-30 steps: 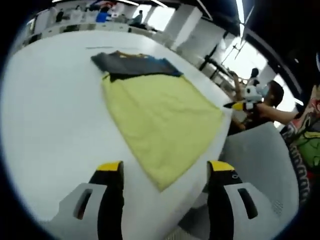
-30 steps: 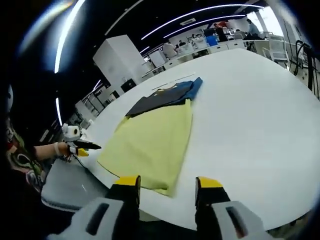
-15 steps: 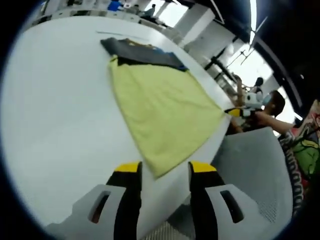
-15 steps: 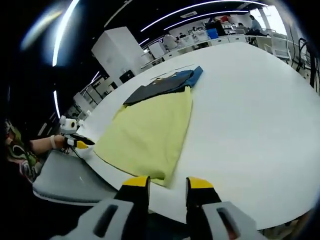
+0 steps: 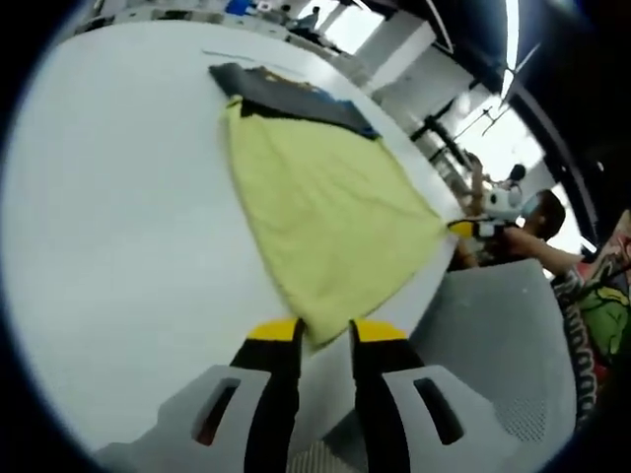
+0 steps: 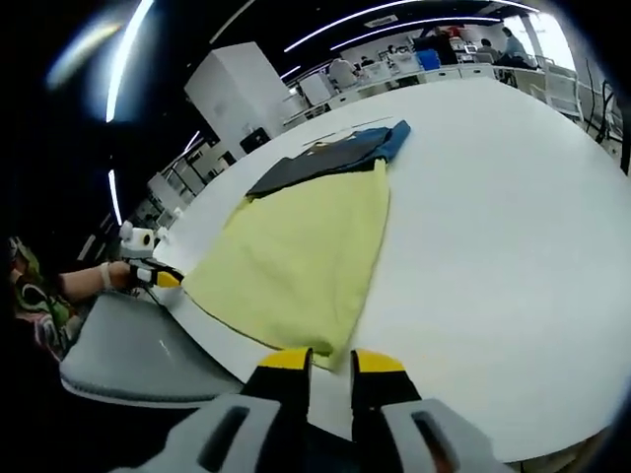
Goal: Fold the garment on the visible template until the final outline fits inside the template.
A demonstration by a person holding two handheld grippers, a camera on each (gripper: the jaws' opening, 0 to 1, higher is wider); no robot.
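Note:
A yellow garment (image 5: 320, 202) lies flat on the white table (image 5: 118, 227), and in the right gripper view it is the yellow garment (image 6: 301, 256). At its far end is a dark grey and blue garment (image 5: 291, 94), also seen as the dark garment (image 6: 330, 158). My left gripper (image 5: 325, 330) has its jaws nearly together, with a narrow gap around the near corner of the yellow cloth. My right gripper (image 6: 333, 360) stands the same way at the hem's other corner. The right gripper (image 5: 471, 225) shows at the table edge, and the left gripper (image 6: 153, 274) likewise.
The table edge runs just under the yellow hem. A grey padded seat (image 5: 503, 325) sits below it, also visible as the seat (image 6: 138, 355). A person's patterned sleeve (image 5: 601, 296) is beside it. Desks and people fill the room's far side (image 6: 434, 54).
Both grippers have moved in to the near hem's two corners. Their jaws have narrowed from wide open to a small gap around the cloth.

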